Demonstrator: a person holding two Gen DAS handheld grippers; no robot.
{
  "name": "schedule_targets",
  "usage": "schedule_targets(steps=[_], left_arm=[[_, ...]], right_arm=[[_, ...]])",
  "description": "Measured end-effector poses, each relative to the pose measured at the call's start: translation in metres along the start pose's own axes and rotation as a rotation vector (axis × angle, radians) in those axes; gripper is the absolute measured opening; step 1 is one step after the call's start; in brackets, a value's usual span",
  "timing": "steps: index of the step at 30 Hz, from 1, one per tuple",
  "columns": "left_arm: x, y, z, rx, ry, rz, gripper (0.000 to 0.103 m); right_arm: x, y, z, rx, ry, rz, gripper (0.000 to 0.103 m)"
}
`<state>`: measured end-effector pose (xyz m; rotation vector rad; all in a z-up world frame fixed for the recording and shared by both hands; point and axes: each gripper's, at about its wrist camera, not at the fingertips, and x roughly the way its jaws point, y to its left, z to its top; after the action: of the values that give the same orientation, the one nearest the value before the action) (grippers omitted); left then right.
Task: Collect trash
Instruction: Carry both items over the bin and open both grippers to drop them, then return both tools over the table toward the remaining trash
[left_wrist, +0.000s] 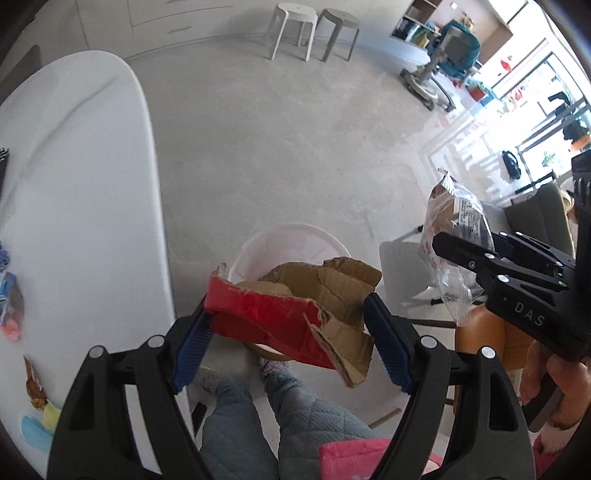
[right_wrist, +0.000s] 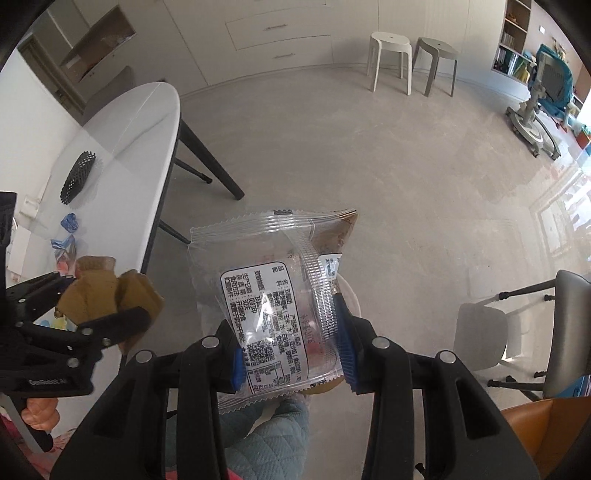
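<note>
1. Above the white bin (left_wrist: 284, 240), at about 12 o'clock from your left gripper (left_wrist: 291, 325), you had a torn piece of cardboard (left_wrist: 295, 306), red on one face and brown on the other. The blue pads (left_wrist: 192, 343) stood wide apart; the red end lay against the left pad, while the right pad looked just clear of the brown edge, so I judged the hold loose rather than a firm pinch.
2. Your right gripper (right_wrist: 291, 350) was closed on a clear plastic wrapper (right_wrist: 273, 295) with a printed label, pinched at its lower part, with the rest standing up in front of the camera.
3. To do the drop well, you needed each piece centred over the bin's mouth before you let go. The wrapper is light and could drift, so a low release suited it.
4. The cardboard is wide next to the bin's opening; tipping it so that a narrow end went in first looked safer.
5. The white table (left_wrist: 110, 155) edge ran from 9 to 11 o'clock of the left gripper, with more scraps (left_wrist: 11, 310) lying on it.
6. A grey chair (right_wrist: 480, 332) and an orange seat (right_wrist: 546, 428) stood at 3 to 5 o'clock of the right gripper.
7. Open floor (right_wrist: 369, 166) lay ahead at 12 o'clock, with two stools (right_wrist: 413, 62) well apart from you.
</note>
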<state>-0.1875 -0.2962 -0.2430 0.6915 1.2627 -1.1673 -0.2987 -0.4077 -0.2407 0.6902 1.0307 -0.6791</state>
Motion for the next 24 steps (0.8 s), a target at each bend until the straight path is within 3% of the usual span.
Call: schedule_targets(steps=[4, 12, 22, 23, 24], left_arm=[[0.017, -0.017, 0.003, -0.017, 0.064, -0.039, 0.078], [0.006, -0.007, 0.004, -0.067, 0.054, -0.044, 0.083], [-0.050, 0.020, -0.001, -0.132, -0.078, -0.017, 0.084], [-0.058, 0.024, -0.004, -0.137, -0.094, -0.012, 0.085], [-0.066, 0.029, -0.005, -0.143, -0.111, -0.003, 0.086]], right_arm=[[0.003, -0.021, -0.008, 0.024, 0.013, 0.014, 0.040], [0.020, -0.025, -0.011, 0.021, 0.055, 0.072, 0.041], [0.058, -0.003, -0.016, -0.034, 0.141, 0.090, 0.043], [0.062, -0.001, -0.017, -0.040, 0.147, 0.087, 0.044], [0.065, 0.003, -0.018, -0.045, 0.156, 0.083, 0.052]])
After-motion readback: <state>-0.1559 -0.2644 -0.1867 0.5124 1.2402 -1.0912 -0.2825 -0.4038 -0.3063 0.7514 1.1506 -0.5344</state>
